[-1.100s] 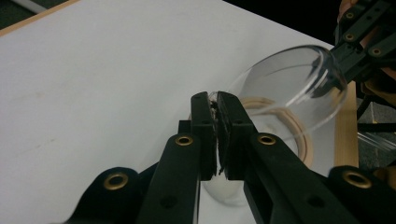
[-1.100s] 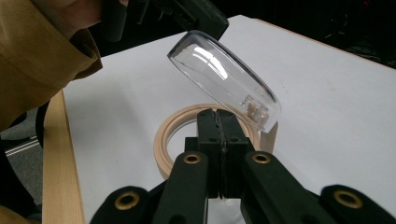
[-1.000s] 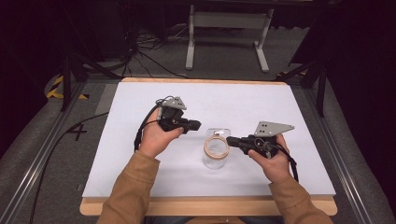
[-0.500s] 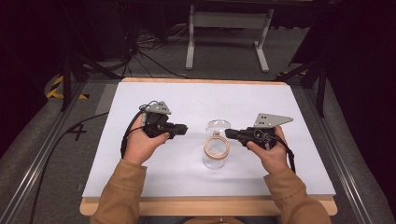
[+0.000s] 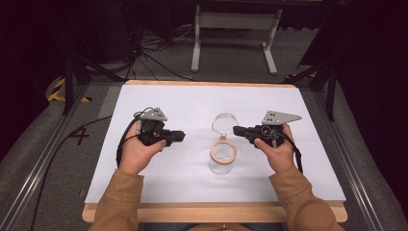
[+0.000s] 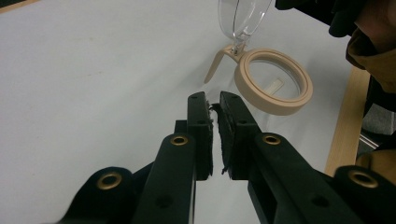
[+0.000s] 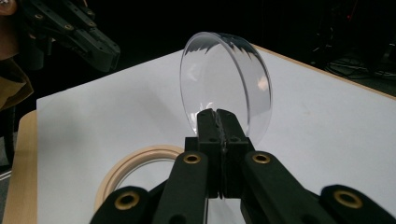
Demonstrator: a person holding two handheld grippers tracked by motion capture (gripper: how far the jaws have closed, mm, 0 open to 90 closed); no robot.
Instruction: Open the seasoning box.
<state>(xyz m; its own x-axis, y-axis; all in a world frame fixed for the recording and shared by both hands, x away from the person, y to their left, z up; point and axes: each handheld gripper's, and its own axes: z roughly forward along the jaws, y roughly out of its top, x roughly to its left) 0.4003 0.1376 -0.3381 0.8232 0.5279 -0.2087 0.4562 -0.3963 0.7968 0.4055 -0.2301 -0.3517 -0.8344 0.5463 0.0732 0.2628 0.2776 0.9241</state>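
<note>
Right gripper, held in my right hand, sits right of centre in the high view, jaws pointing toward frame left. In the right gripper view its jaws are pressed together with the edge of the clear lid right at their tips; whether they actually pinch it I cannot tell. Lid stands upright on its hinge above the tan rim of the glass jar, which stands at frame centre on the white table.

Left gripper, in my left hand, lies left of centre in the high view, jaws pointing frame right toward the jar, apart from it. In the left gripper view its jaws are nearly together with a narrow gap and nothing between them; jar rim and tan latch appear upper right of that frame, beyond the tips.
</note>
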